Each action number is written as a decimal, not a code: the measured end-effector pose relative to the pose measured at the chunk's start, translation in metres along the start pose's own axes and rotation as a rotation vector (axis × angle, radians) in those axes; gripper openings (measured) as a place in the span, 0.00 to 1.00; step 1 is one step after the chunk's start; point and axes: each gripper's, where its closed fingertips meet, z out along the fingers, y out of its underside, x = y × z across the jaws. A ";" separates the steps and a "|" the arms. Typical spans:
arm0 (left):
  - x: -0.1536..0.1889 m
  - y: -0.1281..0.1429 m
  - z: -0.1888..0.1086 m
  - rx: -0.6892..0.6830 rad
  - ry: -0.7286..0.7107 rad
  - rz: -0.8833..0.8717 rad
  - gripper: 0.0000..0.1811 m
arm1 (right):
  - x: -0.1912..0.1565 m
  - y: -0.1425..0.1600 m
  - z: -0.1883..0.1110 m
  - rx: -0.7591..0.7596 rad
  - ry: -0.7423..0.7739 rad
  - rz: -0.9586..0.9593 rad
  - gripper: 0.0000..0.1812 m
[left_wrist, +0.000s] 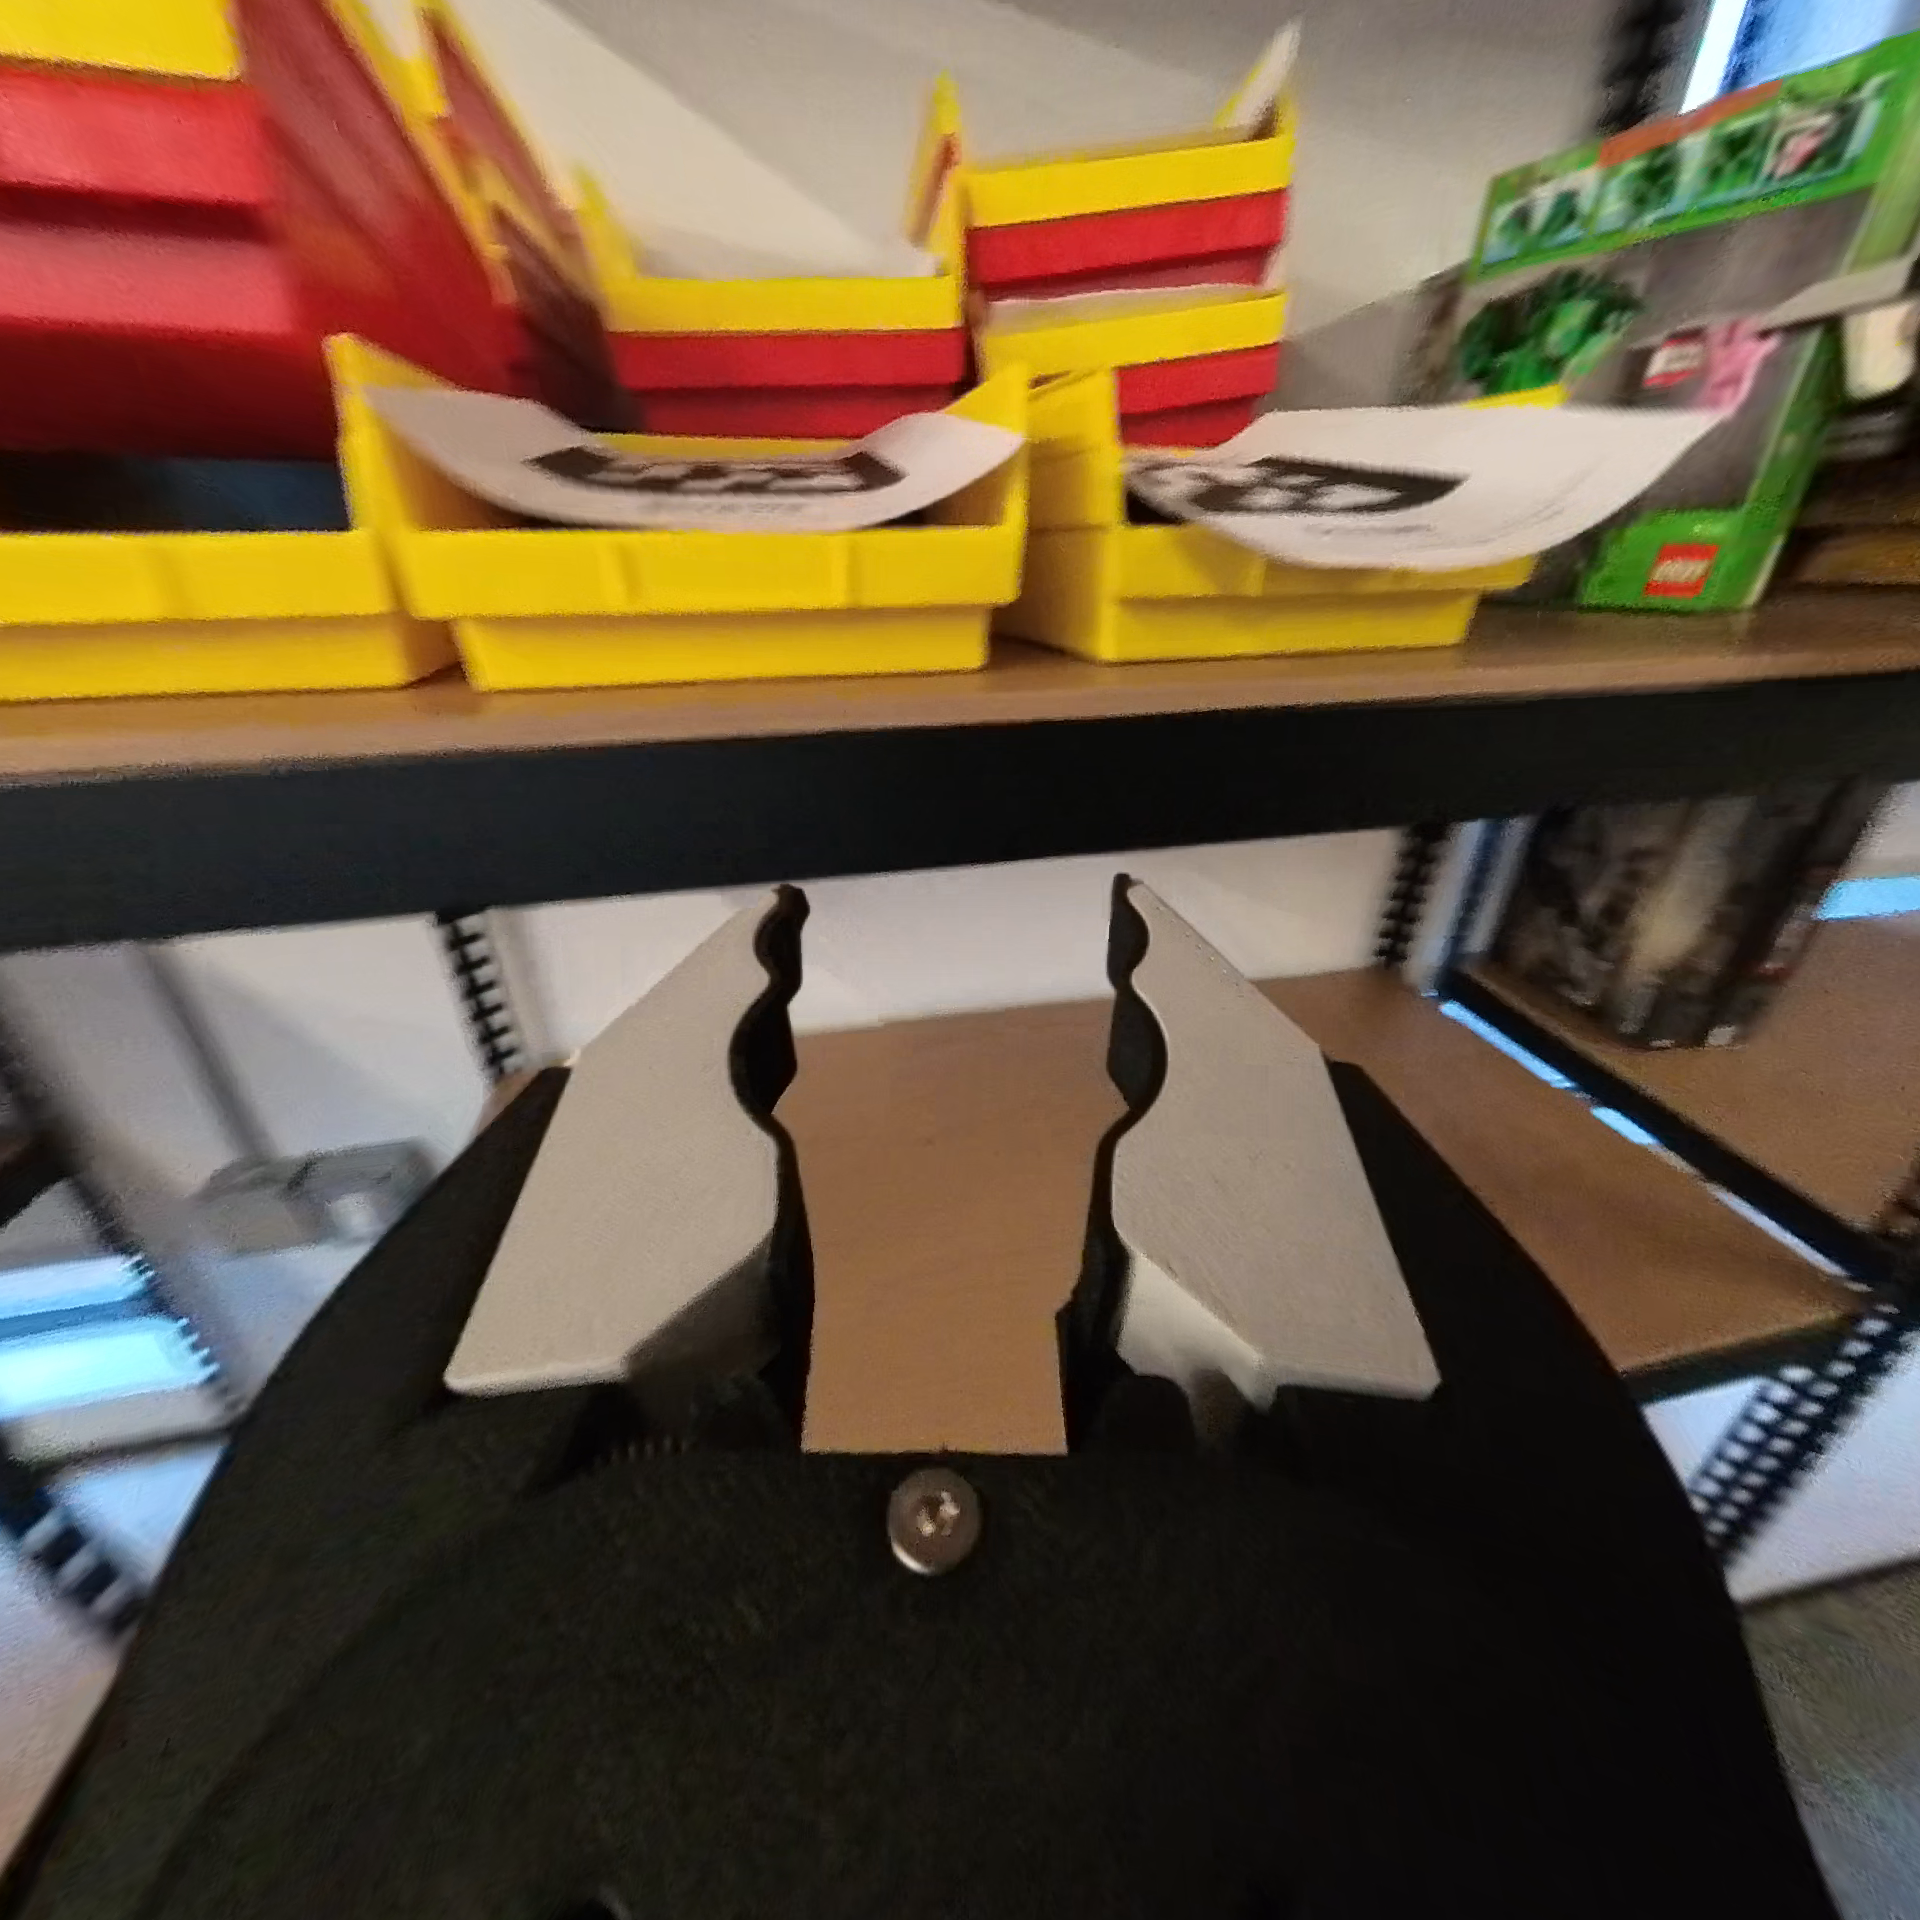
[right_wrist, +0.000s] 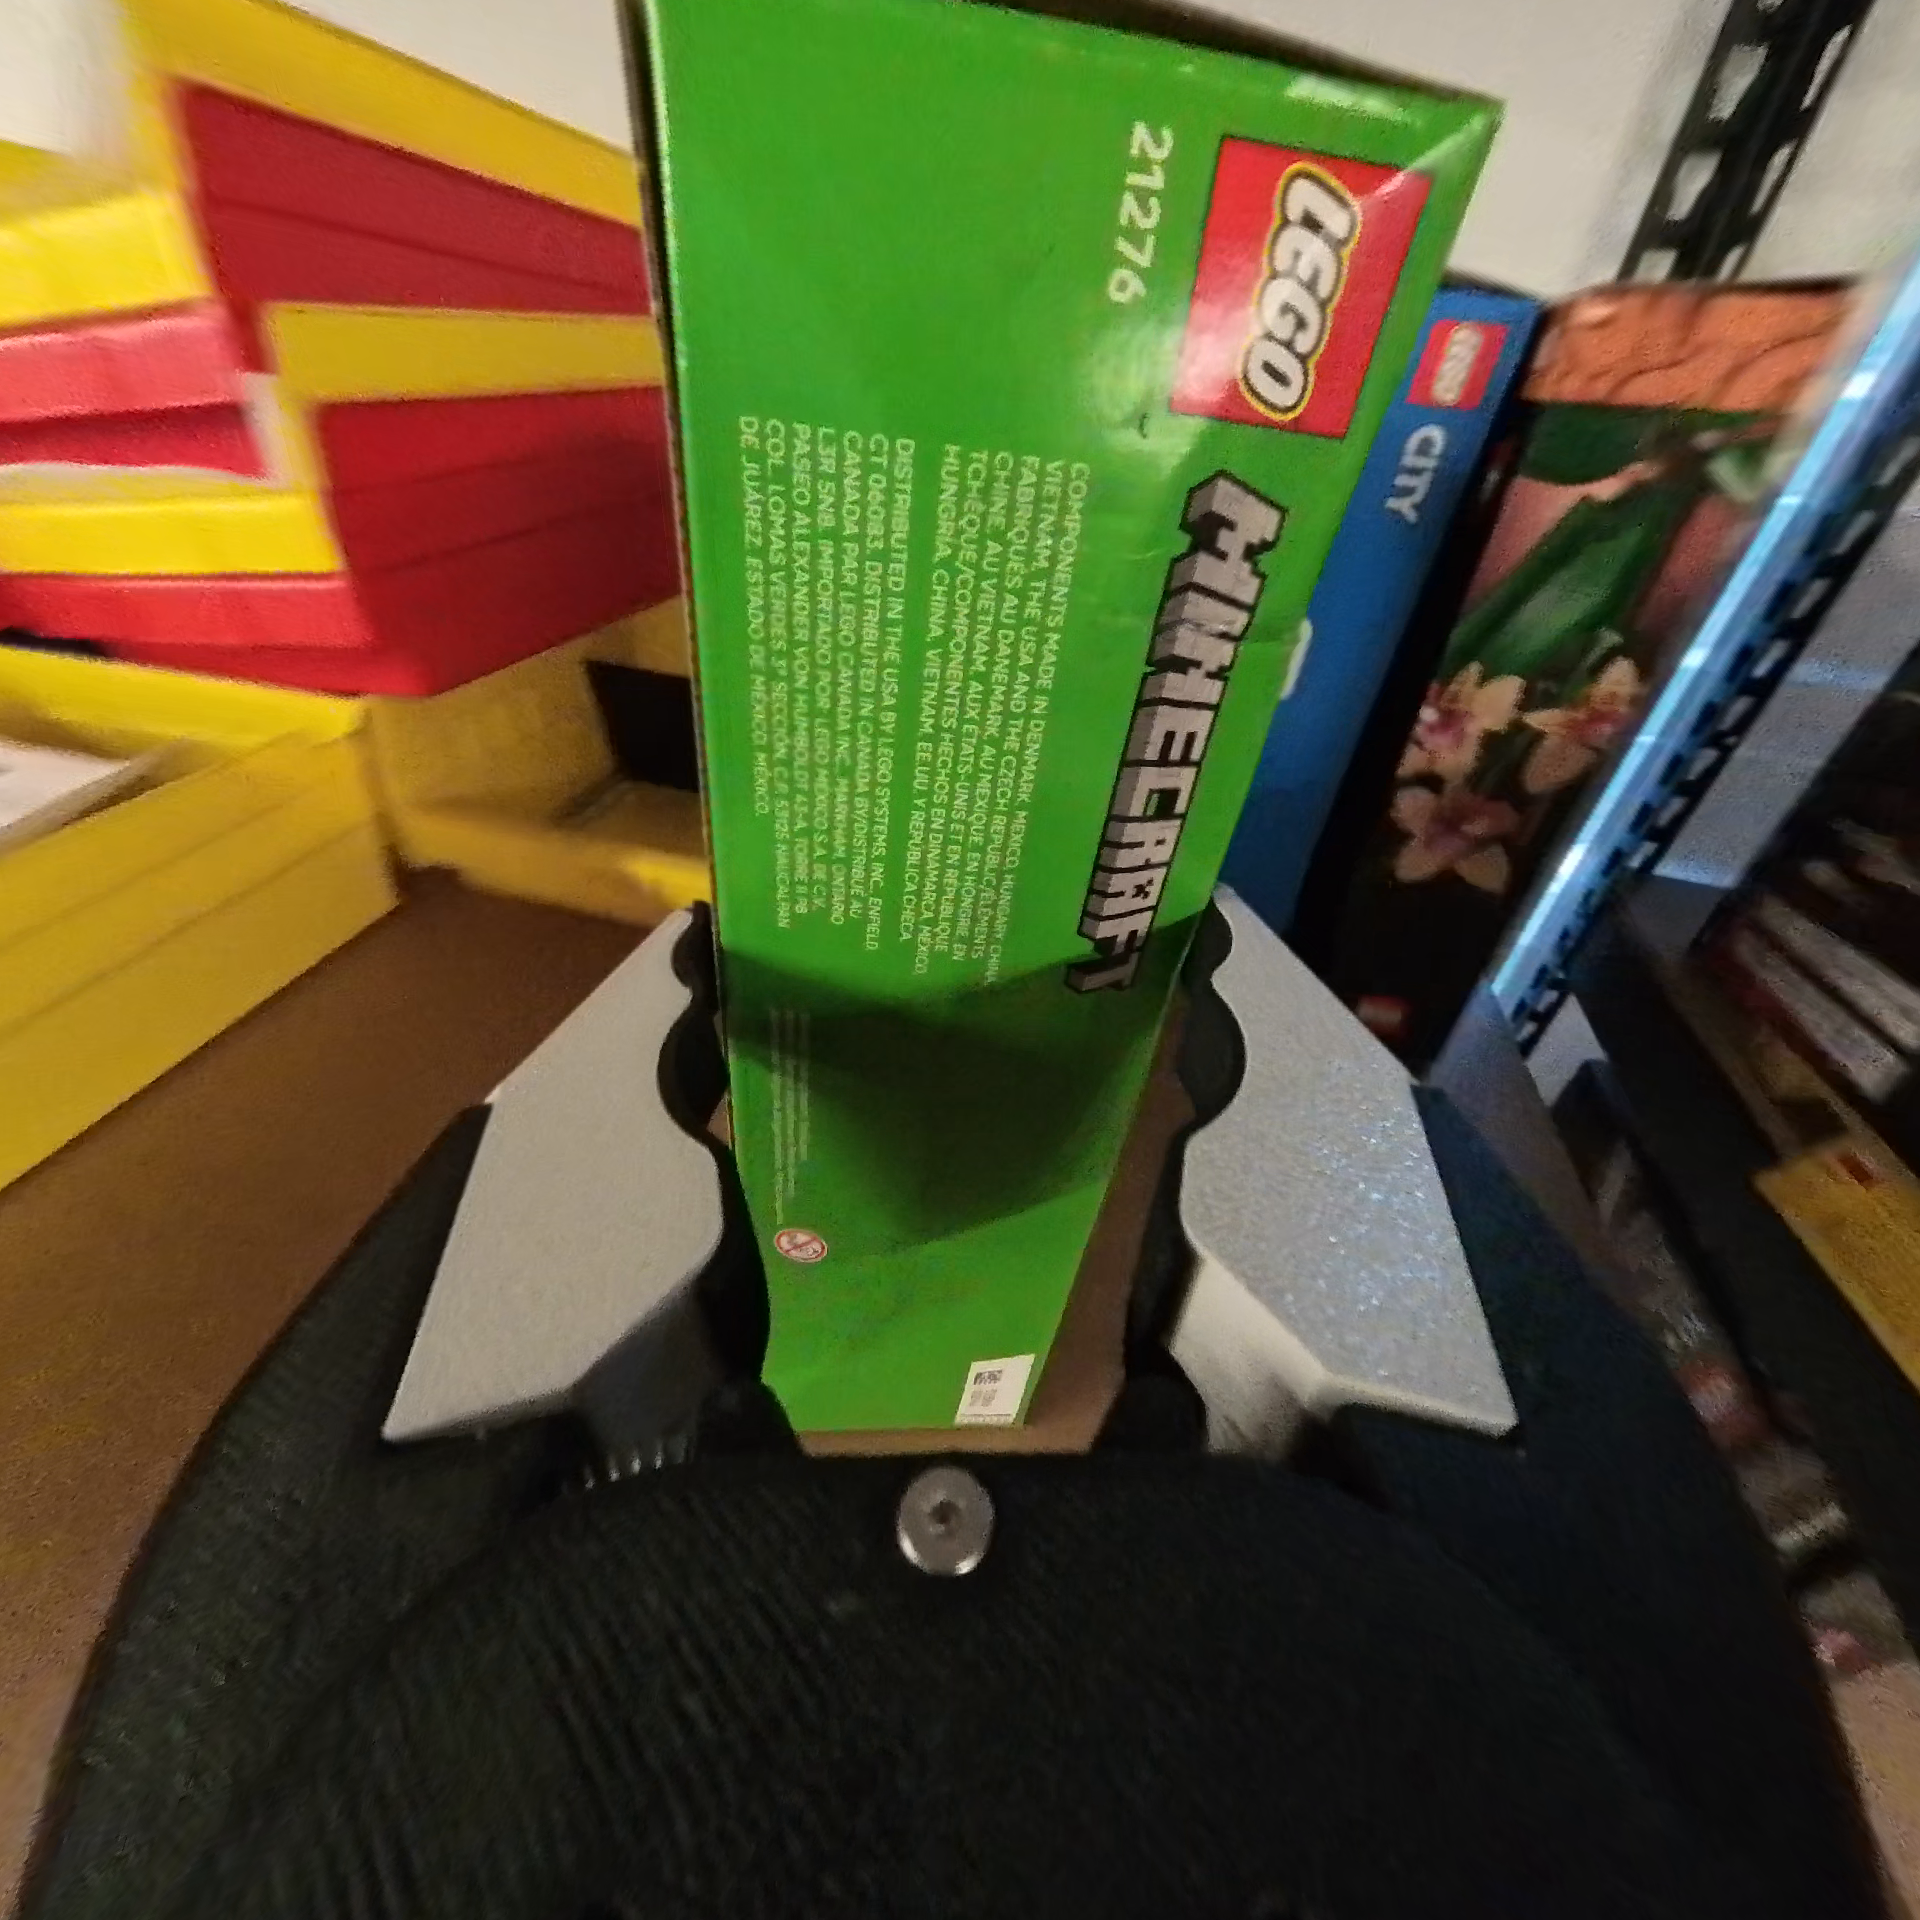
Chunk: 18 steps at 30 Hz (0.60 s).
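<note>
Right gripper (right_wrist: 951, 935), black body with grey angular fingers: jaws closed on the narrow side of a tall green cardboard toy box (right_wrist: 997, 644), which stands upright between the pads, its lower end down near the gripper's base. The box appears lifted just clear of the brown shelf board (right_wrist: 208, 1195), though contact at its foot is hidden. Just beside it to the right stands a blue cardboard box (right_wrist: 1423, 499), then a dark box printed with pink flowers (right_wrist: 1538, 727) by the black shelf upright. To the left, along the board's left side, sit yellow plastic bins (right_wrist: 177, 894) with red bins (right_wrist: 416, 520) stacked behind. Left gripper (left_wrist: 954, 914), same build: jaws apart and empty, held below the front edge of the upper shelf board (left_wrist: 1039, 696), well apart from the box. Beyond that edge, yellow bins hold curled white paper sheets (left_wrist: 696, 473). Handling judgement: a steady squeeze and a level, upright carry should keep the tall box from pivoting in the pads.
</note>
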 end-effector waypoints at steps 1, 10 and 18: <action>0.010 -0.006 0.011 0.018 0.058 -0.012 0.32 | -0.004 -0.003 -0.031 0.037 -0.015 0.001 0.49; 0.219 -0.104 0.099 0.165 0.659 -0.005 0.33 | -0.050 -0.005 -0.122 0.055 -0.326 0.048 0.57; 0.385 -0.195 0.211 0.238 0.863 -0.110 0.53 | -0.069 -0.002 -0.202 0.062 -0.739 0.112 0.57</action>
